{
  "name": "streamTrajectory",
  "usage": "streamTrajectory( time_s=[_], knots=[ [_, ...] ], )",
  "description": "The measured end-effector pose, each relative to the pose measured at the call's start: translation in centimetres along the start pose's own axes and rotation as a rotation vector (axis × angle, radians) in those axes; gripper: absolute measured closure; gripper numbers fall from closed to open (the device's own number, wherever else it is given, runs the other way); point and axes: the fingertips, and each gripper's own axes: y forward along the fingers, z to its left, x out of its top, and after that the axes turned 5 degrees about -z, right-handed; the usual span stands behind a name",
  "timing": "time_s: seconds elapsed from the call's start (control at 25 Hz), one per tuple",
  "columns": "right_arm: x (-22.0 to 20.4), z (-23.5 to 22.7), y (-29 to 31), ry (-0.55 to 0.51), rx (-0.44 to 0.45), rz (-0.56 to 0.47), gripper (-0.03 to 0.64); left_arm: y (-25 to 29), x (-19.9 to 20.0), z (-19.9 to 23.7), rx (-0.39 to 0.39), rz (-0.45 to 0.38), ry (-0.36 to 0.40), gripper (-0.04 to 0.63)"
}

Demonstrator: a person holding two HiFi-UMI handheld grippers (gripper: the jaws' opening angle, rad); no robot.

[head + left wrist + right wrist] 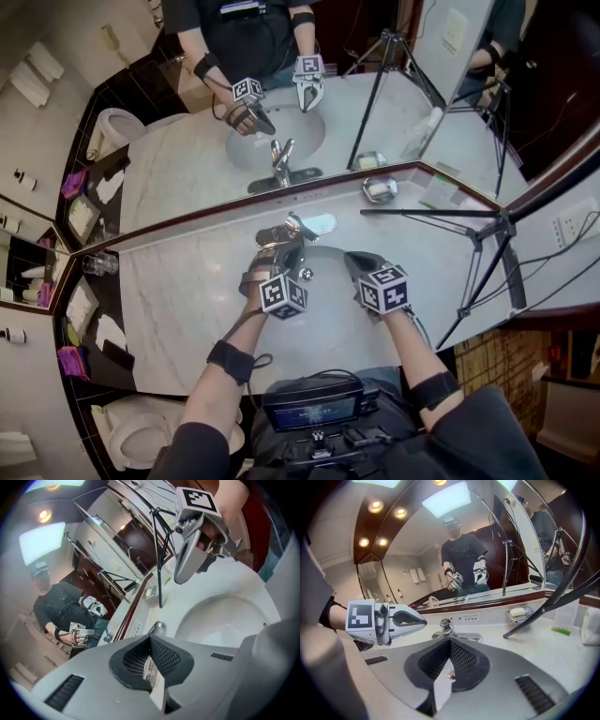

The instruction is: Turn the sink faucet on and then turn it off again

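Observation:
The chrome faucet stands at the back rim of the white basin, its lever pointing right. My left gripper hangs just in front of the faucet, jaws shut with nothing between them. In the left gripper view the faucet shows just past the shut jaws of the left gripper. My right gripper hovers over the basin, right of the faucet, also shut and empty. The right gripper view looks over the shut right gripper at the faucet, with the left gripper beside it. No water stream is visible.
A soap dish sits on the marble counter at the back right. A black tripod spans the counter's right side. A glass stands at the far left. The mirror rises right behind the faucet. A toilet is below left.

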Motion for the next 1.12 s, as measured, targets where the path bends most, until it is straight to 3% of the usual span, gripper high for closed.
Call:
streamTrajectory(
  time_s=[0.12, 0.32, 0.44, 0.84, 1.12],
  knots=[
    [0.3, 0.3, -0.1, -0.011, 0.005, -0.006, 0.591, -1.5, -0.4, 0.3, 0.009, -0.027, -0.144, 0.594],
    [1.4, 0.9, -0.2, -0.029, 0.013, -0.026, 0.591, -5.2, -1.4, 2.2, 0.054, -0.082, -0.487, 0.594],
    [1.7, 1.0, -0.7, -0.043, 0.015, -0.028, 0.591, -7.3, -1.7, 2.7, 0.082, -0.114, -0.622, 0.594],
    [3.4, 2.7, -1.4, -0.089, 0.035, -0.053, 0.591, -13.4, -5.2, 4.7, 0.223, -0.158, -0.904, 0.594],
    [3.1, 3.1, -2.6, -0.101, 0.038, -0.058, 0.591, -15.0, -5.0, 3.7, 0.250, -0.170, -0.952, 0.594]
  ],
)
